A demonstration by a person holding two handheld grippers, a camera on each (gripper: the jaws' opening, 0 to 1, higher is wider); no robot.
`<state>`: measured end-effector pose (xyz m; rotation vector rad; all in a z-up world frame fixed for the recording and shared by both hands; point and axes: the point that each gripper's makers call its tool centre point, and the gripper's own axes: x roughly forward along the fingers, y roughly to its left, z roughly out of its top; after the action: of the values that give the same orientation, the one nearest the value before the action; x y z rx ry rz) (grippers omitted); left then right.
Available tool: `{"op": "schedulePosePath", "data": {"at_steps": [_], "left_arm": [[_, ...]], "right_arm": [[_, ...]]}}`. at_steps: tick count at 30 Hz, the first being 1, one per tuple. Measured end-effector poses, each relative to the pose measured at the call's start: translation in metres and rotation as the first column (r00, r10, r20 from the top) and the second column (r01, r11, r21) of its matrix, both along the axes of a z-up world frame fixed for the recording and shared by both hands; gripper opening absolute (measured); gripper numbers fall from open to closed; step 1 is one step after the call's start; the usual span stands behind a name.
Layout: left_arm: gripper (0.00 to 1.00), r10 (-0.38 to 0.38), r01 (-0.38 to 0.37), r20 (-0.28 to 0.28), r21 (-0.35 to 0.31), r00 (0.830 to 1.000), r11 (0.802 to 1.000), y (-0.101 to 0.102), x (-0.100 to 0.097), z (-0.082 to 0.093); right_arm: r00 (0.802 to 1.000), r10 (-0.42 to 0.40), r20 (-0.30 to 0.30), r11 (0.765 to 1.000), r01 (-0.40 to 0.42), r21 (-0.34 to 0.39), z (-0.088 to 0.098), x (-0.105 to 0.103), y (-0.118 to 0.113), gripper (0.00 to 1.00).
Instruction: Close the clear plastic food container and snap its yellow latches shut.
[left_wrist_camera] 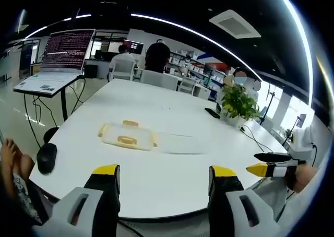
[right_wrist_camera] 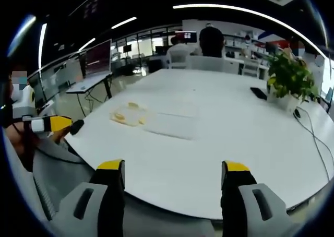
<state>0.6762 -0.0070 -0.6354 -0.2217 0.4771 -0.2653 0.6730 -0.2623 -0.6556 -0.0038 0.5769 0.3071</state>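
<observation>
While both grippers hover short of the large white oval table (left_wrist_camera: pixel 172 185), jaws spread wide and holding nothing, the clear plastic food container with yellow latches (left_wrist_camera: pixel 127 135) lies open near the table's middle, at eleven o'clock from the left gripper (left_wrist_camera: pixel 164 182); its clear flat lid (left_wrist_camera: pixel 180 143) rests just beside it at three o'clock. From the right gripper (right_wrist_camera: pixel 175 179), it sits at eleven o'clock. Pressing a latch one-sided might slide the light container across the smooth top.

Left tool (left_wrist_camera: pixel 164 175) jaws apart, short of container (left_wrist_camera: pixel 128 135) on table (left_wrist_camera: pixel 172 179).
</observation>
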Motion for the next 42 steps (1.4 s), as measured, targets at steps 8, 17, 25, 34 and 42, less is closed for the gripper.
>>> {"op": "schedulePosePath", "data": {"at_steps": [8,17,25,34,42], "left_arm": [[0.65,0.0,0.0,-0.033,-0.001,0.999,1.0,-0.001,0.003,-0.003],[0.65,0.001,-0.001,-0.045,0.003,0.999,1.0,0.001,0.01,-0.007],[0.65,0.0,0.0,-0.055,0.0,0.998,1.0,0.001,0.018,-0.011],[0.65,-0.007,0.007,-0.072,0.002,0.997,1.0,0.003,0.031,-0.008],[0.65,-0.011,0.012,-0.073,0.013,0.997,1.0,0.004,0.047,-0.011]], "right_arm": [[1.0,-0.012,-0.027,1.0,0.013,0.012,-0.003,0.0,-0.002,0.72],[0.999,-0.009,-0.044,1.0,0.009,0.016,-0.004,0.003,-0.002,0.72],[0.998,0.008,-0.061,1.0,-0.008,0.003,-0.007,0.014,0.0,0.72],[0.996,0.044,-0.078,0.999,-0.044,0.005,-0.007,0.032,0.011,0.71],[0.991,0.081,-0.103,0.997,-0.08,0.011,-0.014,0.045,0.025,0.71]]}}
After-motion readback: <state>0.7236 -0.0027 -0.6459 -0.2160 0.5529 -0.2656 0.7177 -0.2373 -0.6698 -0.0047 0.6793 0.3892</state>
